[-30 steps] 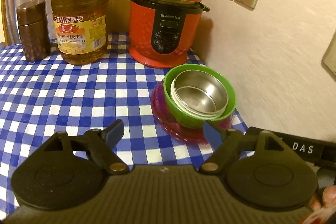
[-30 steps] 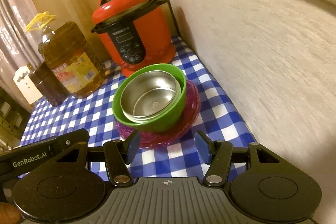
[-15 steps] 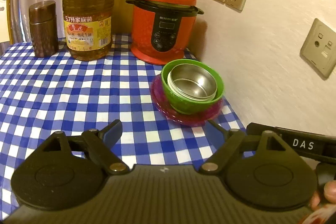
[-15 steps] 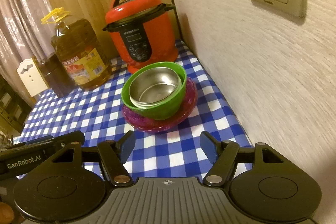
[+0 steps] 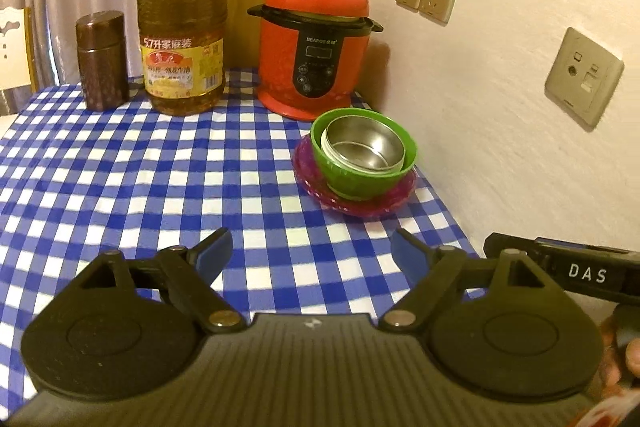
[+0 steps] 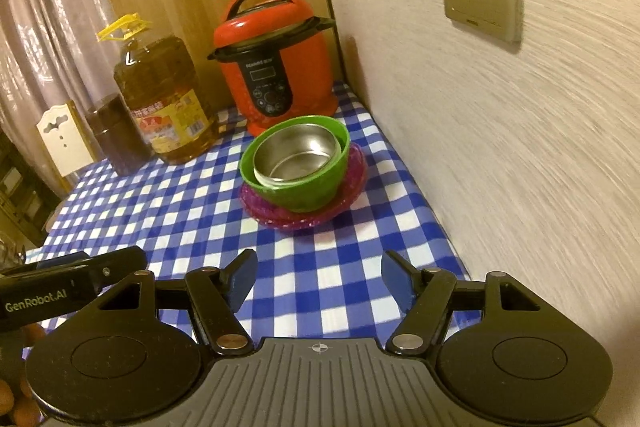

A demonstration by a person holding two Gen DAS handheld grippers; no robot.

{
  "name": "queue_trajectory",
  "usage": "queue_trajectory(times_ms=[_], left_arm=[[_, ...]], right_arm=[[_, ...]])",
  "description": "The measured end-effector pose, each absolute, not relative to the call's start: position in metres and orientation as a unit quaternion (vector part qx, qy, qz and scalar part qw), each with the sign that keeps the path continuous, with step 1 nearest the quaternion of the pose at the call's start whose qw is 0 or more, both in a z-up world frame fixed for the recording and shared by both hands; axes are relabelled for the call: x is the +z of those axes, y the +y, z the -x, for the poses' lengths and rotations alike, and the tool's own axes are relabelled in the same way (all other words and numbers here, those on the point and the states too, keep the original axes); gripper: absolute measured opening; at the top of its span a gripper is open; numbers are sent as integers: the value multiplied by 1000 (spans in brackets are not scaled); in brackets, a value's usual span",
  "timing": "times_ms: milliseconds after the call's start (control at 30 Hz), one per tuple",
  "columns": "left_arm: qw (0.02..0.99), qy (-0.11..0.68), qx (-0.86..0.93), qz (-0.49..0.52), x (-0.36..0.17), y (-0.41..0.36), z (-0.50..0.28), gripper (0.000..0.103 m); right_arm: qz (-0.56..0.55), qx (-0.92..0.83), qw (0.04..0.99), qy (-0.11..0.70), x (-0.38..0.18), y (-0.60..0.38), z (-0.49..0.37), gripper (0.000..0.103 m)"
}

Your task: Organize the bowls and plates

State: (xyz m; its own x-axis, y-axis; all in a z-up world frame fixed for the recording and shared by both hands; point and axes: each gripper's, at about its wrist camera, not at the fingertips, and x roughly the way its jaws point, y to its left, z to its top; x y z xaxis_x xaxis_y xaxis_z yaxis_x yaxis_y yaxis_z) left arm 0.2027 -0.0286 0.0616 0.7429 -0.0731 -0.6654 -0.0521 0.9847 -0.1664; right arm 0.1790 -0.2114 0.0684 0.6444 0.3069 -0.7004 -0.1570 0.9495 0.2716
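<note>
Both grippers had backed away from the stack since the frames a second ago: the bowls sat right at the fingertips then, and now lay well beyond them, with more checked cloth in between. The stack itself hadn't shifted.

Left gripper (image 5: 311,254) was empty, jaws apart. Right gripper (image 6: 318,278) the same: apart, holding nothing.

Landmark is the red pressure cooker (image 5: 314,43). The stack sat just in front of it, toward the cameras, hard by the wall: steel bowl (image 5: 363,145) nested in the green bowl (image 5: 362,183), and that on the magenta plate (image 5: 387,205). To me, the organizing looked done or nearly so.

Risks from here:
- The steel bowl sat off-centre in the green bowl, pushed to one side. A bump on the green rim could have rocked it or set it clattering.
- The stack was close to the tabletop (image 5: 120,167) edge by the wall. A sideways push from either gripper could have slid the plate on the checked cloth toward that gap.
- A re-approach with the jaws wide could have clipped the cooker base.
- The oil bottle (image 5: 182,39) and brown canister (image 5: 103,61) stood left of the cooker, well clear of the stack, so there was little risk there.
</note>
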Motion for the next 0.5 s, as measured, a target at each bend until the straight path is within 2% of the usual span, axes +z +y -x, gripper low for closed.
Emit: queue_trajectory(times_ms=[500], left_arm=[[925, 366, 13, 102, 66, -32, -147, 85]], right_arm=[[-95, 129, 902, 400, 87, -212, -126, 68]])
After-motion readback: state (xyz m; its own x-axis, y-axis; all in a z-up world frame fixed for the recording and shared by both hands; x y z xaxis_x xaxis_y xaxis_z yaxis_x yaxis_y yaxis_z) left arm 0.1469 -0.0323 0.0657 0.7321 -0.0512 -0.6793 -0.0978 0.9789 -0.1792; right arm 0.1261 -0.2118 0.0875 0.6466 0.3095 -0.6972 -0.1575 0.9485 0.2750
